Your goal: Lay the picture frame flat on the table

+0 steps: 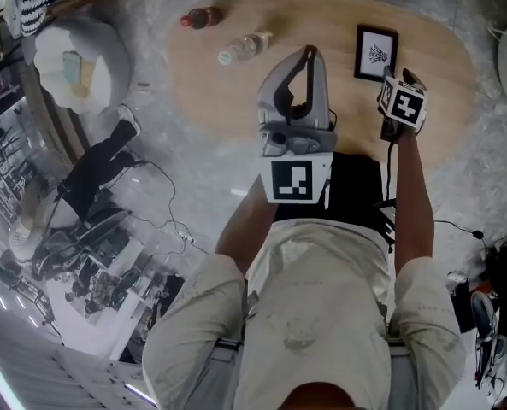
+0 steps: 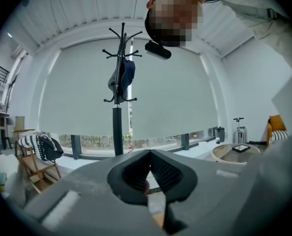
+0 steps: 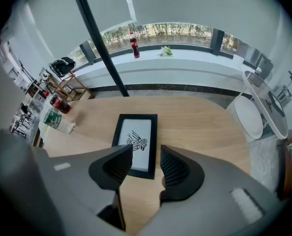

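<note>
Our left gripper (image 2: 149, 156) holds its jaws together, empty. Our right gripper (image 3: 146, 156) hangs with jaws wide, gripping nothing, above the picture frame (image 3: 136, 144), which lies flat on the surface (image 3: 200, 127) at mid-frame. We judge the laying done; next comes only lifting clear without nudging it.

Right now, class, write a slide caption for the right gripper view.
The right gripper, jaws open, hovers over the frame lying flat on the table.

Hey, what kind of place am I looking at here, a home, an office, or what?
Probably a lounge or office common area rather than a workshop. An oval wooden table holds a picture frame. A coat stand stands before a wide window with its blind down, and there is a wooden chair nearby.
</note>
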### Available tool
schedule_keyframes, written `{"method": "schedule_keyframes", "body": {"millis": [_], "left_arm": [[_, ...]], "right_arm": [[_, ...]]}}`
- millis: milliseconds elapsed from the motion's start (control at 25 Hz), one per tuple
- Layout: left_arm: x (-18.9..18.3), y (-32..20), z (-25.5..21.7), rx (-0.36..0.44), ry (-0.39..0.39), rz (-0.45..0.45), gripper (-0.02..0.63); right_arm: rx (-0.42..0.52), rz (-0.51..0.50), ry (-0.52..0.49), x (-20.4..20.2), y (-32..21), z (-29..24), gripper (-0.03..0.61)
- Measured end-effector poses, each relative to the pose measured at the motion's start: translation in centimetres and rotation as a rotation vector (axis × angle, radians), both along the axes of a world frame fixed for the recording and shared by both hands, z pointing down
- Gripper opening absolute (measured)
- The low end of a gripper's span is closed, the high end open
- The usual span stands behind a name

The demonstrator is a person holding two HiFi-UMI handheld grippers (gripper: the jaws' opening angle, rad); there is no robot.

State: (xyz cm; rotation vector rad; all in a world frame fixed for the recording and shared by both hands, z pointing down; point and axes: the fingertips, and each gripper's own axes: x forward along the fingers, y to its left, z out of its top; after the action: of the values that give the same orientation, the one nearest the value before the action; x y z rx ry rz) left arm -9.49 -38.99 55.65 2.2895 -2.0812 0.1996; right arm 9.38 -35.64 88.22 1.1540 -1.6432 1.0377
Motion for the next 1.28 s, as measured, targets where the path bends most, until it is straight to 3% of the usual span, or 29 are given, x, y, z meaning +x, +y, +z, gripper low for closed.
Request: {"method": "schedule_keyframes", "body": {"millis": [520,1000,1280], "left_arm": [[-0.4,5.8,-5.8,0.028,-0.004,-0.006,0.005],[-0.8,12.0,-9.9,0.062,0.002,0.01,0.005],[-0.8,15.5,-11.0,0.06,0.025,0.033,0.005]], "right_arm": [[0.062,-0.003,0.011,0.3,3.2,-8.2,0.181],[0.077,0.077,-0.038,0.1,10.0,-14.2,0.179],[0.16,0.063,-0.034,-0.6,12.5,-18.3,0.179]]}}
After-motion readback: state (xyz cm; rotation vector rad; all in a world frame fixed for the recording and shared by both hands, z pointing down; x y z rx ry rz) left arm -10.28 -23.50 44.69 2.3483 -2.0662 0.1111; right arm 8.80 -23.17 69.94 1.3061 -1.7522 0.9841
